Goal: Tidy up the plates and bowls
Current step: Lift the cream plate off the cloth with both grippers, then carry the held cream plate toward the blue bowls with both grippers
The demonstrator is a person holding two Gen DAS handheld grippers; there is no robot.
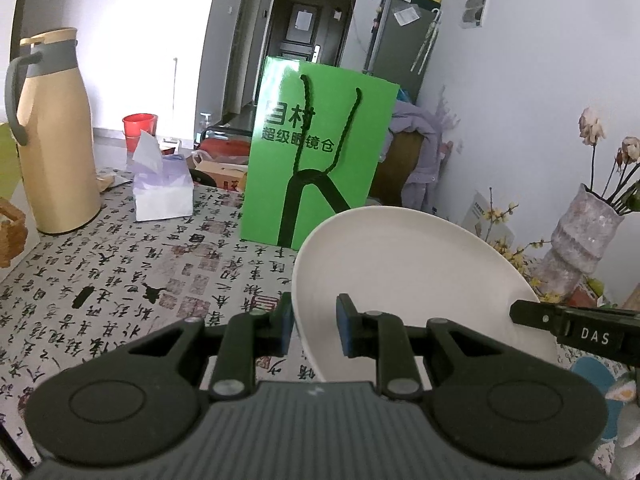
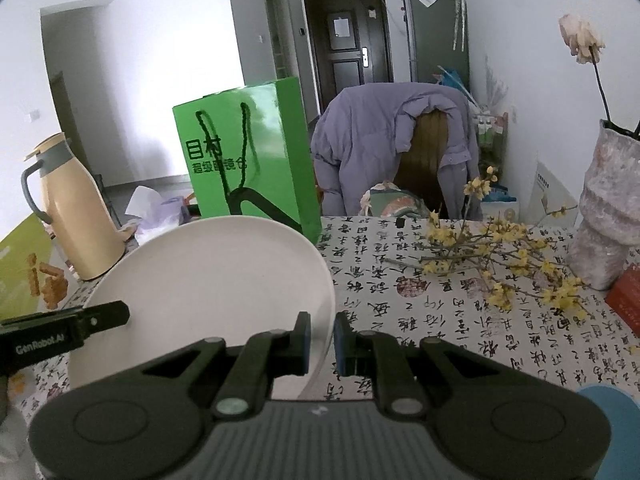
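Plate (image 1: 404,276): one white plate, held off the table (image 1: 120,280) between both grippers, near the front edge and just in front of the green paper bag (image 1: 320,152). The left gripper (image 1: 314,326) has its jaws drawn nearly together on the plate's left rim. The right gripper (image 2: 322,338) has its jaws fully drawn in on the right rim. Each tool's tip shows in the other's view at the opposite edge.

Orientation: the plate is round, so it has no long axis. Its face looks up and toward the cameras, the far rim higher than the near one.

Progress, as judged: a carry is in hand, with placement not yet done. No stack, rack or bowl shows in either view, so how much remains cannot be told. A blue round object (image 2: 612,404) lies near right, its kind unclear.
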